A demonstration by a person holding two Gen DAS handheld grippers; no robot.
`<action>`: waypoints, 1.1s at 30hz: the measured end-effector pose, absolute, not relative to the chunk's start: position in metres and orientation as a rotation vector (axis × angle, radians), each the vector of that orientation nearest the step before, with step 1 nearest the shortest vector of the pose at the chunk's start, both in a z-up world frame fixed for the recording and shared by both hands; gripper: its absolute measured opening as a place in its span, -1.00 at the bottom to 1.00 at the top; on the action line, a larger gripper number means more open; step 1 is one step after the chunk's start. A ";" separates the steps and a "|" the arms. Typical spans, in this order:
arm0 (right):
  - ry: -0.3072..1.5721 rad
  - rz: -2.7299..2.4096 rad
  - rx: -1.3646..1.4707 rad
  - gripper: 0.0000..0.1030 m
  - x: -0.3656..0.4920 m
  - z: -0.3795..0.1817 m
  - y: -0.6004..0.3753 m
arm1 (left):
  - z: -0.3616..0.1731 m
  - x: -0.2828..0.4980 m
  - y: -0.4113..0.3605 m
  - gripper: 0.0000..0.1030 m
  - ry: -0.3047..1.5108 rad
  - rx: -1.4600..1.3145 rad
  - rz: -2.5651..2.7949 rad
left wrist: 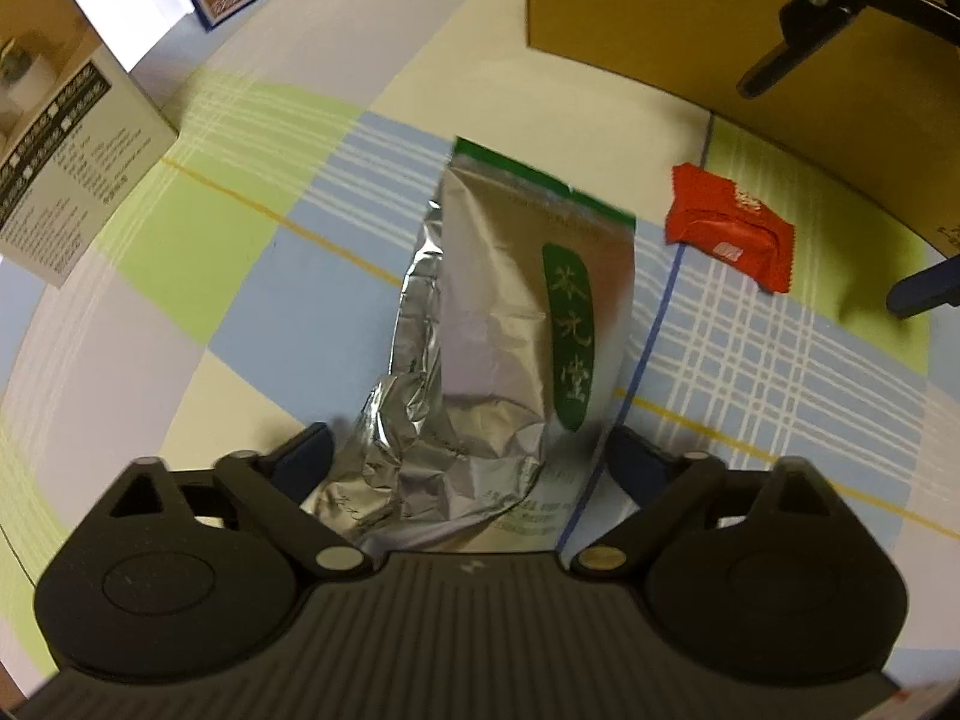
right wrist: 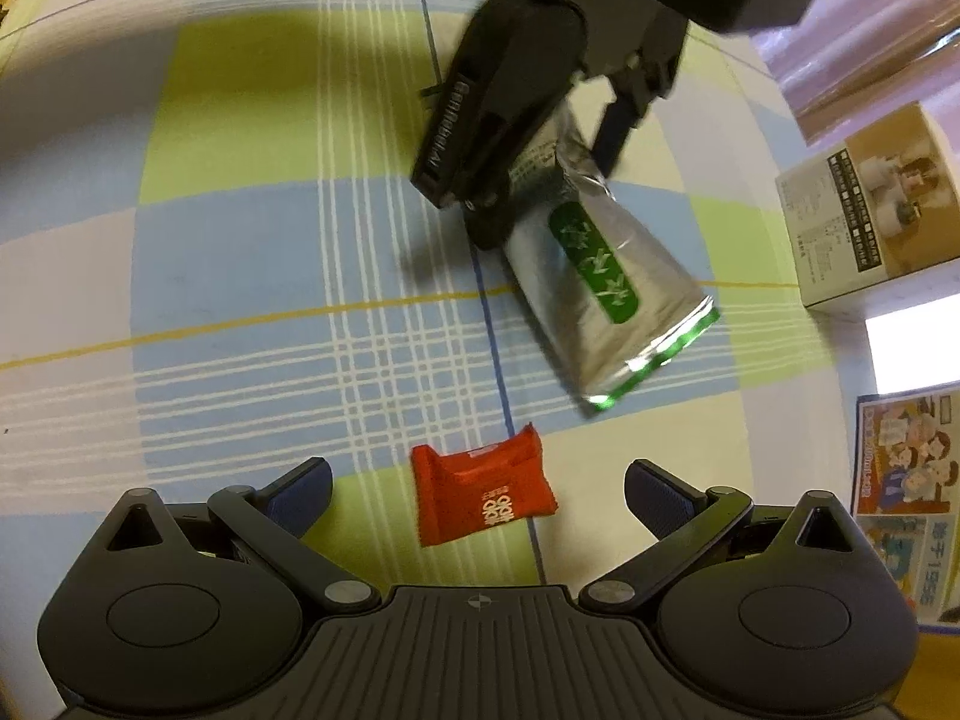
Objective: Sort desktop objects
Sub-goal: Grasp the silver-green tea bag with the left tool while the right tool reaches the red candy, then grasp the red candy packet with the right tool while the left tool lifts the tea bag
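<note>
Silver foil tea pouch is straddled by the wide-spread left gripper, not yet clamped. Nearer the cardboard box, a red snack packet is framed by the equally wide right gripper. Both lie mid-tablecloth; nothing is sorted yet.

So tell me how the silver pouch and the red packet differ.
The silver pouch is long, crinkled foil with a green label and green end strip; the red packet is much smaller, squarish and plain red with white print. The pouch lies between the fingers of the left gripper; the packet lies between the open fingers of the right gripper, untouched. Both are sealed wrappers lying flat on the checked cloth.
</note>
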State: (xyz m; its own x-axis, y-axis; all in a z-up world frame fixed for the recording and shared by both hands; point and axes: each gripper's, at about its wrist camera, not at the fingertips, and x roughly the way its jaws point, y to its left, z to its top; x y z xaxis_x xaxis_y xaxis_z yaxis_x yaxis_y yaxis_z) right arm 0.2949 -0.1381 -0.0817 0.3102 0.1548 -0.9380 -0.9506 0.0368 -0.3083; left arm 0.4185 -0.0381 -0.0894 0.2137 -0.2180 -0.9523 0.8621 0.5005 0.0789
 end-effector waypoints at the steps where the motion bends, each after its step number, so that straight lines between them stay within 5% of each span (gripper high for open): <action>1: 0.876 1.044 -1.215 0.96 0.298 -0.082 -0.137 | -0.090 0.418 -0.037 0.61 1.114 0.713 -0.846; 9: 0.918 1.070 -1.298 0.96 0.308 -0.086 -0.127 | -0.086 0.384 -0.022 0.16 1.094 0.700 -0.870; 22: 1.040 1.094 -1.447 0.89 0.322 -0.118 -0.107 | -0.086 0.291 0.032 0.15 1.069 0.773 -0.896; 29: 1.089 1.088 -1.430 0.61 0.332 -0.122 -0.099 | -0.088 0.282 0.037 0.30 1.045 0.738 -0.893; 33: 1.142 1.094 -1.391 0.08 0.331 -0.118 -0.099 | -0.087 0.280 0.035 0.45 1.022 0.722 -0.879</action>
